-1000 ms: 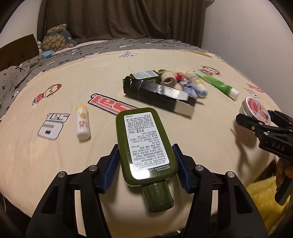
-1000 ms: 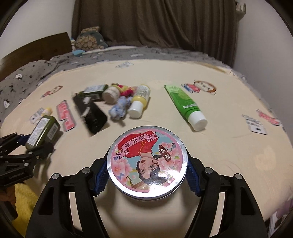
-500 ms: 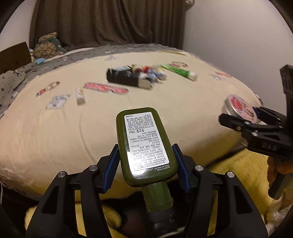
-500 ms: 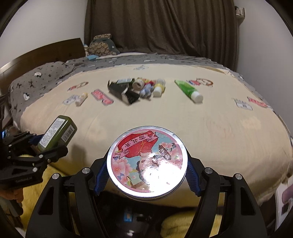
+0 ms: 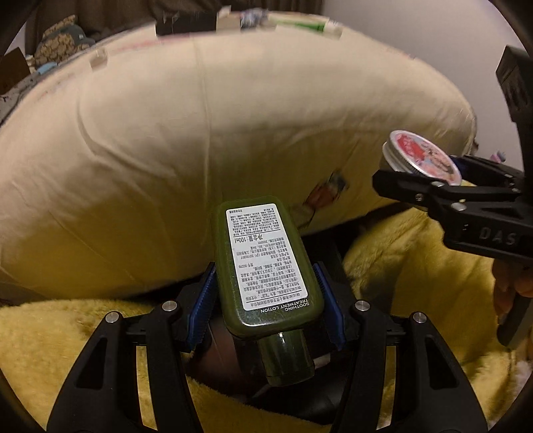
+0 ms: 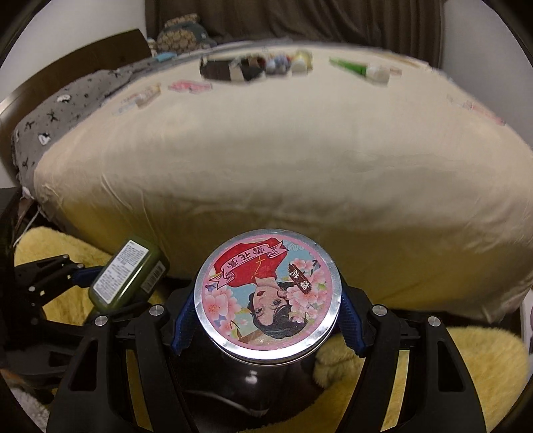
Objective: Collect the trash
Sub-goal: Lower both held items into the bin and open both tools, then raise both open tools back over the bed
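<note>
Left wrist view looks down past the cream quilt (image 5: 173, 140) edge onto a fluffy yellow rug (image 5: 416, 266). The left gripper (image 5: 266, 296) clamps a green lotion bottle (image 5: 266, 263), cap toward the camera; the right gripper (image 6: 266, 314) clamps a round tin (image 6: 268, 296) with a flowered lid. Both hang over something dark on the rug. More bottles and a green tube (image 6: 359, 68) lie far back on the bed, before brown curtains (image 6: 299, 20).

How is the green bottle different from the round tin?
The green bottle is long, flat-sided and dark green with a white text label; the round tin is silver with a pink picture lid. The left gripper holds the bottle, the right gripper the tin. Both are clamped between blue fingers.
</note>
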A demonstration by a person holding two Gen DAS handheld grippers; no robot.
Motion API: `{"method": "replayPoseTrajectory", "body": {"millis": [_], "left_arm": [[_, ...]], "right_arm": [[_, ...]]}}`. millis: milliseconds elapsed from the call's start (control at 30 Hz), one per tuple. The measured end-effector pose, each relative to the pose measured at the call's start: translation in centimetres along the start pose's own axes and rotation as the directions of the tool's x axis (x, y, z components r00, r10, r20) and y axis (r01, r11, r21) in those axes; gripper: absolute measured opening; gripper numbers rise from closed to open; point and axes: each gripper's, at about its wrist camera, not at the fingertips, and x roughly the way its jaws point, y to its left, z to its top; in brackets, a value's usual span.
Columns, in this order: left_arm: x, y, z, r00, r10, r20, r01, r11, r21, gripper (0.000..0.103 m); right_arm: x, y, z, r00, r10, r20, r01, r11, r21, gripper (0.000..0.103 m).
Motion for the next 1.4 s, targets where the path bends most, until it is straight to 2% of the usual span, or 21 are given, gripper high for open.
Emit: {"method": "replayPoseTrajectory", "body": {"millis": [200,367,567,667,833,967,1167,1267,1400], "left_arm": [[4.7,0.3,-0.6,0.994,0.003,-0.107,-0.005,1.0,-0.016,0.054],[7.0,0.5,-0.9,0.986,0.0,-0.168,-0.004,1.0,-0.023,0.054],[8.2,0.5,-1.4,0.975,0.001,-0.22,-0.007,1.0,-0.026,0.054],[8.3,0.5,-0.9,0.975,0.018,-0.22,-0.025,0.999,-0.029,0.064],[6.9,0.9,-0.4,0.981,0.055,-0.184,-0.06,0.998,-0.023,0.072],[4.5,1.9,-0.2,0.986,0.082,-0.142,-0.087,0.996,-0.027,0.074],[-0.9,3.6,2.1,0.993,0.119,-0.008,-0.119,0.991,-0.054,0.079],[-3.3,4.5,3.2,0.988,0.141,0.062,-0.137,0.988,-0.072,0.079],[-5.6,6.1,5.5,0.971,0.192,0.142,-0.18,0.979,-0.096,0.079]], "right_arm": [[4.0,-0.5,-1.6,0.99,0.057,-0.129,-0.05,0.997,0.053,0.071],[6.4,-1.0,-2.7,0.98,0.064,-0.189,-0.047,0.995,0.088,0.071],[7.5,-1.3,-3.1,0.97,0.08,-0.228,-0.055,0.992,0.116,0.073],[7.2,-1.5,-2.9,0.974,0.07,-0.214,-0.047,0.992,0.113,0.081],[5.9,-1.9,-1.8,0.985,0.04,-0.167,-0.019,0.993,0.121,0.082],[3.9,-2.1,-0.7,0.994,0.026,-0.104,-0.014,0.994,0.112,0.082],[-0.2,-1.6,2.3,0.999,-0.02,0.051,0.017,0.998,0.054,0.082],[-2.1,-1.5,3.8,0.992,-0.042,0.123,0.039,0.999,0.029,0.082],[-3.6,-2.2,6.5,0.98,-0.065,0.186,0.064,0.998,0.011,0.082]]}}
